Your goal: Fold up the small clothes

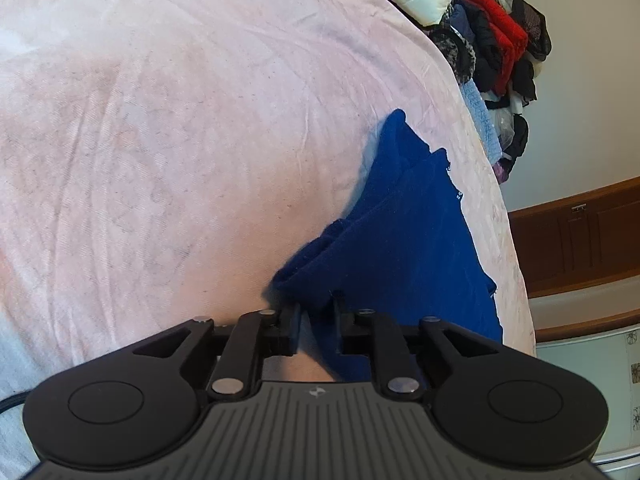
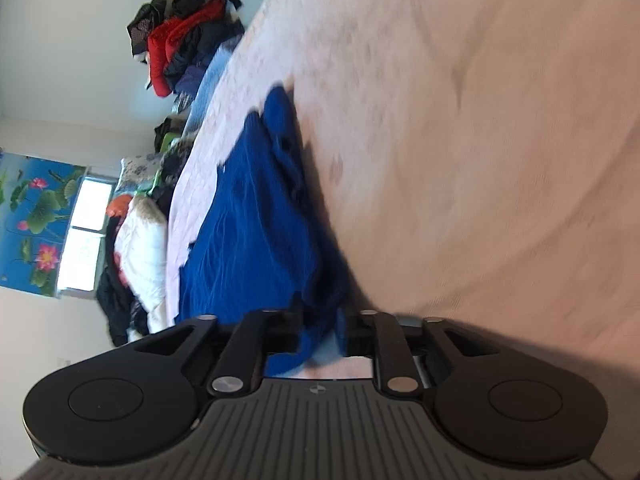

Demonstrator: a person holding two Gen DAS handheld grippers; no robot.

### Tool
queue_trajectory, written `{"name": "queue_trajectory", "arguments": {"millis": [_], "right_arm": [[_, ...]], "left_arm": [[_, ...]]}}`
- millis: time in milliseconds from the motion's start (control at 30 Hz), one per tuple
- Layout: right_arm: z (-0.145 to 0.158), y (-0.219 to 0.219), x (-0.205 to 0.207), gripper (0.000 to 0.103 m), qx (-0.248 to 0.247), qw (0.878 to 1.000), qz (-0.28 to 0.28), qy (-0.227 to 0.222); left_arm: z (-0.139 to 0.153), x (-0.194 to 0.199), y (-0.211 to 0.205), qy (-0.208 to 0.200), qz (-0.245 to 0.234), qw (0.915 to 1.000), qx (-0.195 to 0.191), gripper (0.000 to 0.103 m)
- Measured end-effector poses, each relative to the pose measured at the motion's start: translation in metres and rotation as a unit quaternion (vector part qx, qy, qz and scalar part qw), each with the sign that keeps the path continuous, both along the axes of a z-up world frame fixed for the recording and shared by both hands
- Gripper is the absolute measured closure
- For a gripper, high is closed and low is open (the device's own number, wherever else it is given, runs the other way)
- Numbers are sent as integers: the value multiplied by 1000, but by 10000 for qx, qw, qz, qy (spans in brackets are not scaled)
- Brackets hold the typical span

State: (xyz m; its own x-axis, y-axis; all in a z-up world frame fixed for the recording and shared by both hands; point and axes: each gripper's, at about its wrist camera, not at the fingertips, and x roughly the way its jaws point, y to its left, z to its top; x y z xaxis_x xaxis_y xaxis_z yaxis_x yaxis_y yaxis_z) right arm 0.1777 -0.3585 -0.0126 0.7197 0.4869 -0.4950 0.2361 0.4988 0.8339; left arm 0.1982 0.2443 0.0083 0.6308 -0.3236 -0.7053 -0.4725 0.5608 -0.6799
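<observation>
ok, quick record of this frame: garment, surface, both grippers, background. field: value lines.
garment: blue cloth, rumpled, partly folded, lying on the bed
surface: pink bedsheet, creased
left gripper: jaws partly apart, blue cloth between them; grip unclear
right gripper: jaws partly apart, blue cloth between them; view blurred, grip unclear
background: pile of clothes along the bed's far edge, red jacket in it

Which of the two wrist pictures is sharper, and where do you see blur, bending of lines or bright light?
Left wrist: sharp; the creases of the pink sheet show clearly, and the fisheye bends the wooden rail. Right wrist: motion blur smears the sheet and the blue garment; the window is washed out white.
</observation>
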Motion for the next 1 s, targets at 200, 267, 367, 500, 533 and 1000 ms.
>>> {"name": "queue_trajectory", "arguments": {"millis": [200,267,367,500,533,1000], "right_arm": [[49,4,16,51,-830,9938,-255,-694],[61,27,36,49,-957,9914,234,-857],[86,89,74,48,-1297,9770,1292,-1097],[107,179,130,40,-1670,9462,2533,-1122],[109,201,141,40,-1776,9382,2775,-1059],[114,412,195,34,-3200,8397,4351,-567]], "left_arm": [[2,-5,-6,-269,359,9989,-136,47],[8,-2,-18,-316,312,9984,342,47],[18,6,-43,-238,144,9913,1285,57],[18,13,-50,-108,174,9871,1586,74],[18,15,-49,-37,164,9867,1615,83],[21,13,-53,36,-193,9822,1868,95]]}}
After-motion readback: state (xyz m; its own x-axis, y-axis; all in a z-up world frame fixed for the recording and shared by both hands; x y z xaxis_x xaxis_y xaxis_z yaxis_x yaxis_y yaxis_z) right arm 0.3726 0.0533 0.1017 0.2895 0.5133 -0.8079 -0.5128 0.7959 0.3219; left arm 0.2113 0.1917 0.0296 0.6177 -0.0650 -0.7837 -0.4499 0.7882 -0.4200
